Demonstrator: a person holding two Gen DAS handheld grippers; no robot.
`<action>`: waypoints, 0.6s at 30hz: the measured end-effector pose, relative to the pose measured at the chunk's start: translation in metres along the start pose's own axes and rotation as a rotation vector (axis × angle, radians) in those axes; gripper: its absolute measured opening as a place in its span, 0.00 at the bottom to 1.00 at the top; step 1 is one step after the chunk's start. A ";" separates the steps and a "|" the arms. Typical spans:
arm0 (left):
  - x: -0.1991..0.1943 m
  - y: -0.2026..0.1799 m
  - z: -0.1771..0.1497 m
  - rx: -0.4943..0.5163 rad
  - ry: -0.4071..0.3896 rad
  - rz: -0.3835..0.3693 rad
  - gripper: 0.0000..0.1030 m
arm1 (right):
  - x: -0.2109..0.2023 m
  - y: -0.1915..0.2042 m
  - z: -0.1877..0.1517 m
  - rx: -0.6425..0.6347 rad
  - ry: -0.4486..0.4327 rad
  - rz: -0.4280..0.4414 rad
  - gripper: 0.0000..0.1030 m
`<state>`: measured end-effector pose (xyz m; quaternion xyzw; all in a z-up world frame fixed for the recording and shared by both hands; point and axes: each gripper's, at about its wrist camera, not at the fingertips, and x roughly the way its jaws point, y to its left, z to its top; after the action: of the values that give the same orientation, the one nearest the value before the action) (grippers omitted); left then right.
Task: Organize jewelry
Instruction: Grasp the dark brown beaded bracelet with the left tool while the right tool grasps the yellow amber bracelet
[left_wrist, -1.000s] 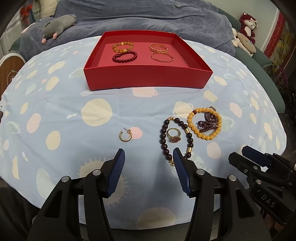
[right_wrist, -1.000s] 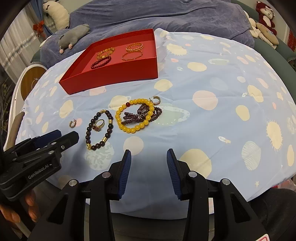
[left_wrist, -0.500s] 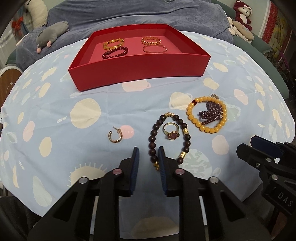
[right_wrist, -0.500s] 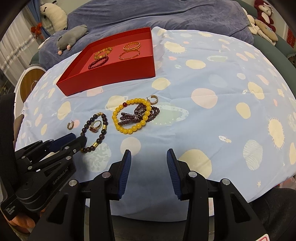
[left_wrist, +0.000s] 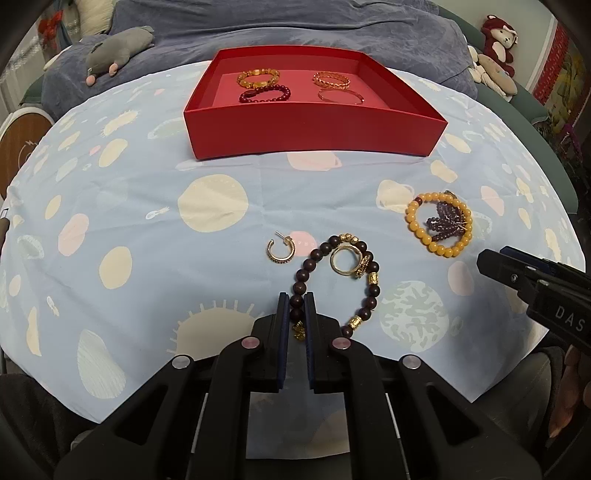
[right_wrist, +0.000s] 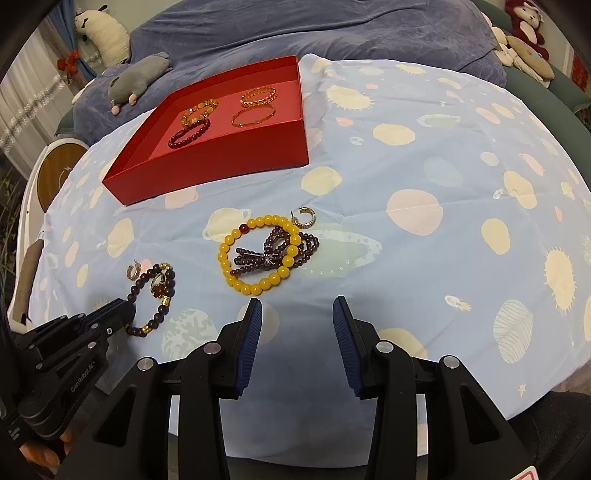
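A blue planet-print tablecloth (left_wrist: 221, 192) fronts a grey-blue blanket (left_wrist: 295, 26) — plush toys (left_wrist: 118, 48) resting along it.

Glossy bead bracelet (left_wrist: 334, 280) (dark, gold-metal spacers) on matt cloth (left_wrist: 147, 229).

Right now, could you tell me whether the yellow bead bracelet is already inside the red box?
No, the yellow bead bracelet lies on the blue cloth in front of the red box, draped over a bundle of purple beads.
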<state>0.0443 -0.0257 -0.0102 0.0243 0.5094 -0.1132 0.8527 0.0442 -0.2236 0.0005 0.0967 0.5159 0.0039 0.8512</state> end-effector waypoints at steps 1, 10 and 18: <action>0.000 0.000 0.000 -0.001 0.000 0.000 0.08 | 0.001 0.000 0.002 0.006 0.000 0.004 0.38; 0.001 0.002 0.001 -0.006 -0.010 -0.003 0.08 | 0.015 0.005 0.015 0.020 0.009 0.003 0.35; 0.001 0.003 0.001 -0.012 -0.019 -0.013 0.08 | 0.023 0.004 0.016 0.026 0.020 0.003 0.30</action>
<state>0.0463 -0.0231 -0.0112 0.0149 0.5019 -0.1159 0.8570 0.0692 -0.2194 -0.0118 0.1086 0.5243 -0.0007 0.8446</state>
